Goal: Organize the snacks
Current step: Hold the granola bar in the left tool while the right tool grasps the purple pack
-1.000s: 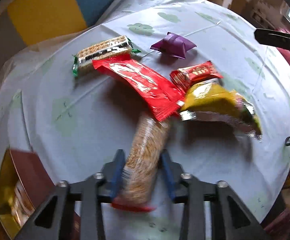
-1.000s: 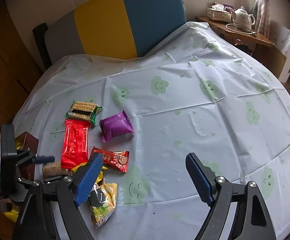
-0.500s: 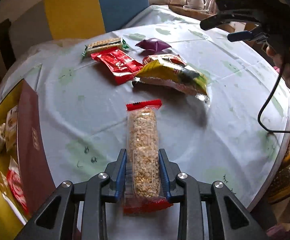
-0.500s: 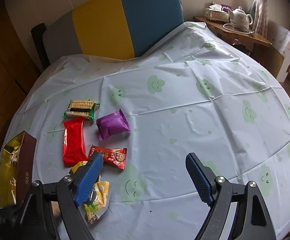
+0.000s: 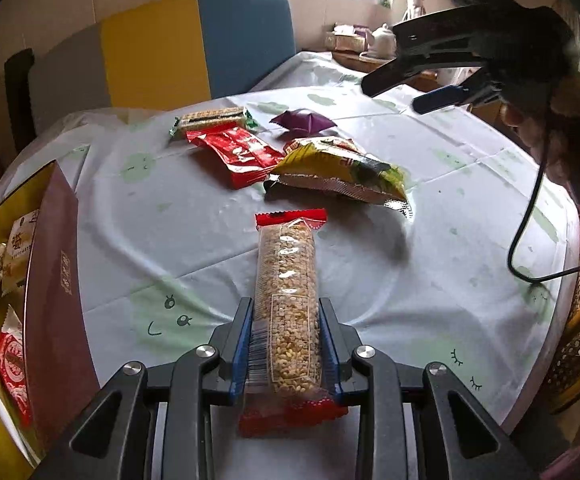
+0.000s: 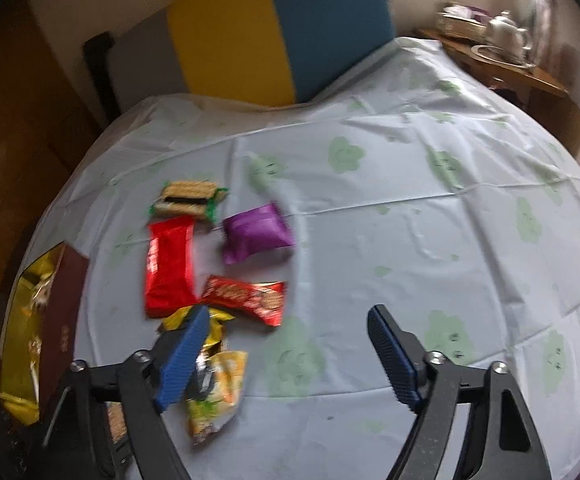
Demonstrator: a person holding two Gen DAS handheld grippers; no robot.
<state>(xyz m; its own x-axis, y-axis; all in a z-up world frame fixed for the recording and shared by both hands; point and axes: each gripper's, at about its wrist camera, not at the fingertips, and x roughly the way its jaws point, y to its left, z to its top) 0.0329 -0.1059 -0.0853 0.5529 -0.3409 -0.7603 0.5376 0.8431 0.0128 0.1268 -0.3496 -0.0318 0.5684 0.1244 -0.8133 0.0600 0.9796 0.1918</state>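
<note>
The long grain bar (image 5: 286,300) sits clamped between the left gripper's (image 5: 286,344) jaws above the table (image 5: 450,240), beside the open snack box (image 5: 54,300). The right gripper's (image 6: 286,356) jaws, just narrowing, hang released and empty over the yellow packet (image 6: 218,392).

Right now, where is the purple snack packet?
In the right wrist view the purple snack packet lies left of centre on the tablecloth, just right of the long red packet and beyond the small red packet.
</note>
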